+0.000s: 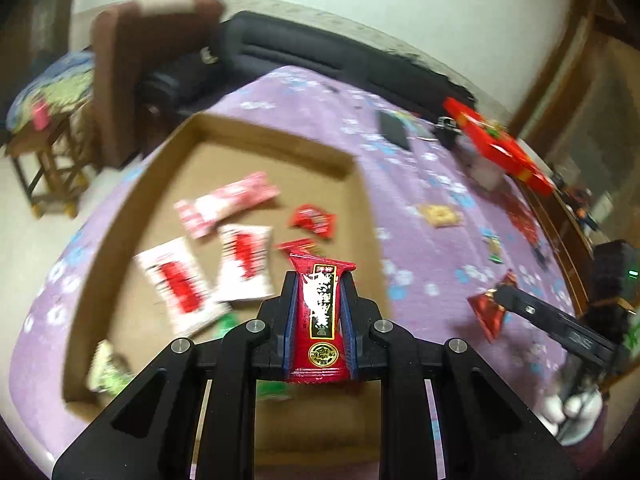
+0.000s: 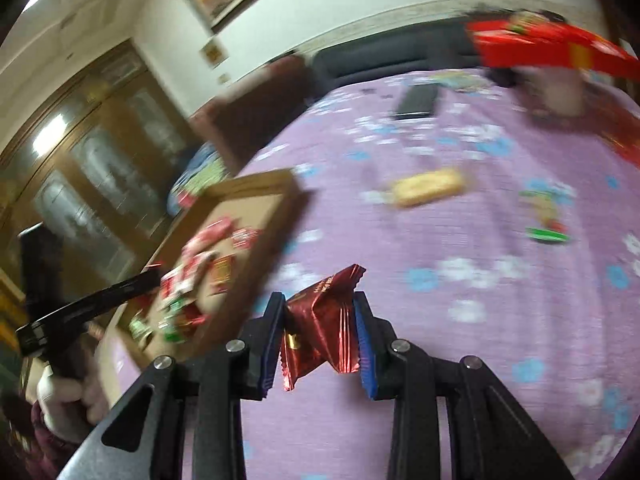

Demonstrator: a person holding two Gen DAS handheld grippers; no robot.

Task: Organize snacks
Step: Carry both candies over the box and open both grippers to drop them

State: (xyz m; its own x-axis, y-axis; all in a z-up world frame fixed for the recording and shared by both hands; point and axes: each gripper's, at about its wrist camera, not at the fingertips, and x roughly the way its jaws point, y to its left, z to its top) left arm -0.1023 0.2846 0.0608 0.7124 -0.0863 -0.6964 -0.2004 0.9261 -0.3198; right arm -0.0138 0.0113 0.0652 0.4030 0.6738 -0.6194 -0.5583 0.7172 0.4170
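Observation:
My left gripper (image 1: 319, 284) is shut on a red snack packet with a black and gold label (image 1: 319, 316) and holds it above the shallow cardboard box (image 1: 276, 151). The box holds white-and-red packets (image 1: 245, 262), a pink packet (image 1: 226, 208), small red packets (image 1: 313, 217) and green ones. My right gripper (image 2: 320, 306) is shut on a dark red foil packet (image 2: 320, 328) above the purple cloth, right of the box (image 2: 260, 264). That gripper with its packet also shows in the left wrist view (image 1: 490, 312).
The purple flowered tablecloth (image 2: 460, 320) carries a biscuit packet (image 2: 428, 186), a small green-and-red packet (image 2: 546, 220), a black phone (image 2: 416, 100) and a red gift box (image 2: 552, 46) at the far right. A brown chair (image 1: 128, 60) and dark sofa (image 1: 320, 52) stand behind.

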